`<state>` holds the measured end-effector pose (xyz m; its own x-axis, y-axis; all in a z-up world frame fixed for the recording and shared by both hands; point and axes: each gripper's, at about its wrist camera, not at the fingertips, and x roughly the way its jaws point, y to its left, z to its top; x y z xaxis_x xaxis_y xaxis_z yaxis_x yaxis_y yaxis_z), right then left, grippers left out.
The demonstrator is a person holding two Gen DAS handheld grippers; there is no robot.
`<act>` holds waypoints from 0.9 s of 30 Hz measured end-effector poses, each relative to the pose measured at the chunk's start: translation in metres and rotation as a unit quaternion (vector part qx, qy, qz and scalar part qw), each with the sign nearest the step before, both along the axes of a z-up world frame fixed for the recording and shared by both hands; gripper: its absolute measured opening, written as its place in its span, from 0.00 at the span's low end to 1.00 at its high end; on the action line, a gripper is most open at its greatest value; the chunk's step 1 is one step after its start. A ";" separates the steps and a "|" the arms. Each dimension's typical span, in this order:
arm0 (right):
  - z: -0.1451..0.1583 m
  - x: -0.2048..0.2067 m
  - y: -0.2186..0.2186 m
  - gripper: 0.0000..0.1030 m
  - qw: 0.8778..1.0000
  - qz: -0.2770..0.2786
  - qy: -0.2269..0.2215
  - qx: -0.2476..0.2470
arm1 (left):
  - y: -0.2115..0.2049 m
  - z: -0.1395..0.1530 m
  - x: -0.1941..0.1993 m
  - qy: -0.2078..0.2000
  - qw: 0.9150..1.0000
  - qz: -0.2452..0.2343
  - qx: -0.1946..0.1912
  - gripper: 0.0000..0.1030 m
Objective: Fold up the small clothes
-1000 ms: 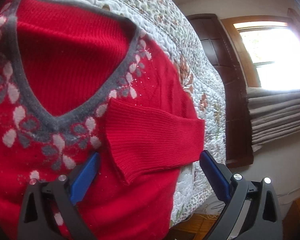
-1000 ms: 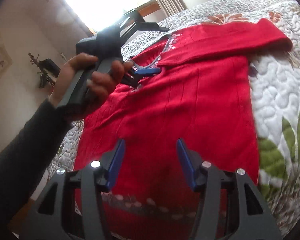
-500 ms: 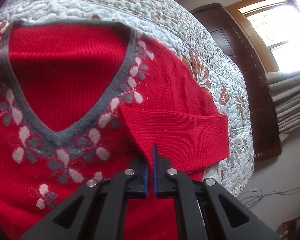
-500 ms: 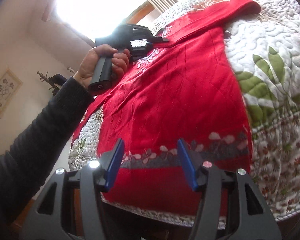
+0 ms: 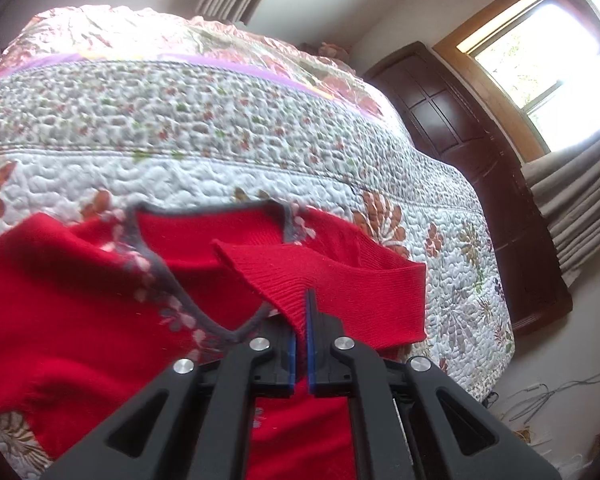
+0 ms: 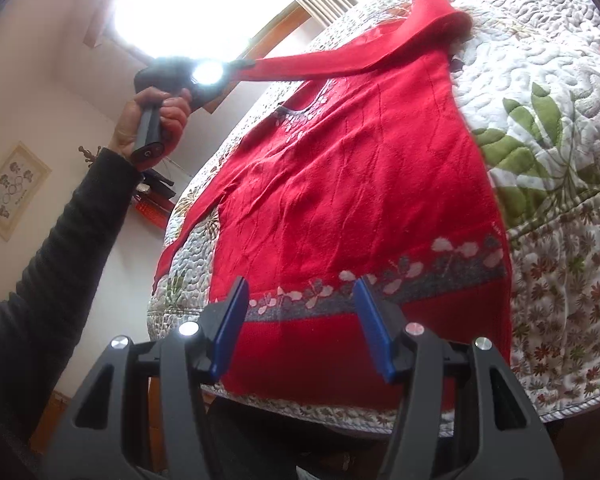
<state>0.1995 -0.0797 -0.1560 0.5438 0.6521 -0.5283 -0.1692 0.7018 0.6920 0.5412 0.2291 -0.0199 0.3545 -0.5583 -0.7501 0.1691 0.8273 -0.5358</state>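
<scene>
Leftmost in the right wrist view, a dark-sleeved arm (image 6: 64, 240) holds the left gripper (image 5: 301, 312) raised, its blue-padded jaws pinched tight on the ribbed cuff of the sleeve (image 5: 332, 280) of a red knitted sweater (image 6: 352, 184) with grey-and-white flower trim. That sleeve stretches up off the floral quilted bedspread (image 6: 548, 128), where the sweater's body lies flat, front up. Nearer its hem, the right gripper (image 6: 302, 322) hovers with jaws spread wide, holding nothing.
</scene>
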 end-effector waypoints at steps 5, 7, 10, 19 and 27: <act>0.005 0.000 0.009 0.54 1.000 0.006 -0.002 -0.002 | 0.067 0.000 0.000 0.001 0.999 0.038 0.012 0.03; 0.007 0.000 0.011 0.54 1.000 0.007 -0.003 -0.004 | 0.087 -0.005 -0.001 0.004 0.999 0.052 0.012 0.03; 0.009 0.000 0.013 0.54 1.000 0.006 0.000 -0.006 | 0.113 -0.018 -0.007 0.013 0.998 0.068 0.012 0.03; 0.009 -0.003 0.022 0.54 1.000 0.011 0.006 -0.015 | 0.157 -0.063 -0.018 0.044 0.994 0.096 0.000 0.03; 0.005 -0.003 0.027 0.54 1.000 0.014 0.014 -0.016 | 0.168 -0.092 -0.025 0.062 0.993 0.100 -0.005 0.03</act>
